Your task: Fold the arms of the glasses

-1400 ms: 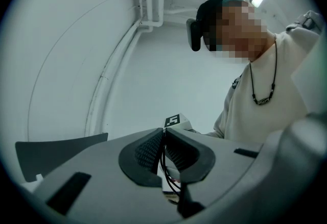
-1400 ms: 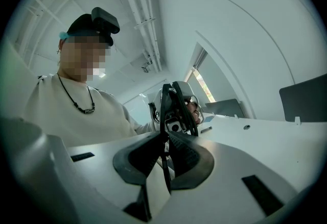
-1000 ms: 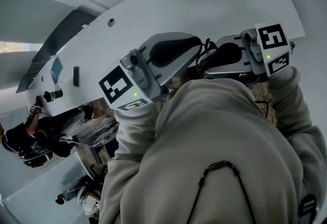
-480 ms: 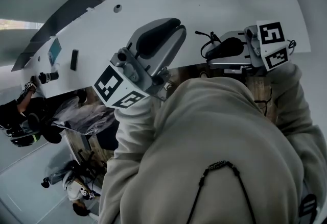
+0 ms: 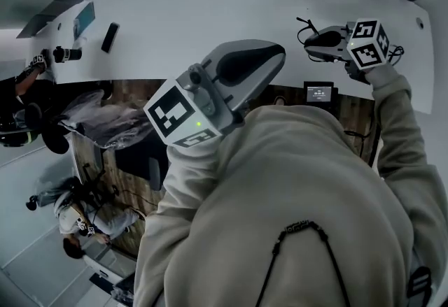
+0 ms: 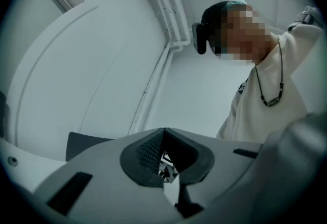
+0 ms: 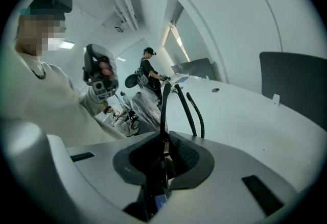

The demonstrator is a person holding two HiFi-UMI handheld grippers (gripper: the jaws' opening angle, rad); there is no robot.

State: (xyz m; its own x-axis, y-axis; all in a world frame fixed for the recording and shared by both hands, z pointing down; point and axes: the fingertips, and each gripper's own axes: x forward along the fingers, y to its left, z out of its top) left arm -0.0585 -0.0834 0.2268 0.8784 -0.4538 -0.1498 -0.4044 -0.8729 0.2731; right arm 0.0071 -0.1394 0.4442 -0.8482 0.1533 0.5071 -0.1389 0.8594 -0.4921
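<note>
The right hand-held gripper (image 5: pixel 315 43) has swung out from the chest and down over the table (image 5: pixel 231 5), clamped on the glasses (image 7: pixel 164 109). The left hand-held gripper (image 6: pixel 164 136) is closed and empty. The arms seem to be still sticking out, so folding probably comes next.

Curved white table top (image 7: pixel 245 131): smooth, matt, laminate look.
Black thin-armed glasses (image 7: pixel 164 108): glossy plastic.
Right gripper (image 7: pixel 164 141): grey moulded plastic shell, satin sheen; dark pads (image 7: pixel 190 155) cross-hatched, rubbery, matt.
Beige sweatshirt (image 5: pixel 301 187): soft matt cloth.
Brown plank floor (image 5: pixel 357 127): wood grain.
</note>
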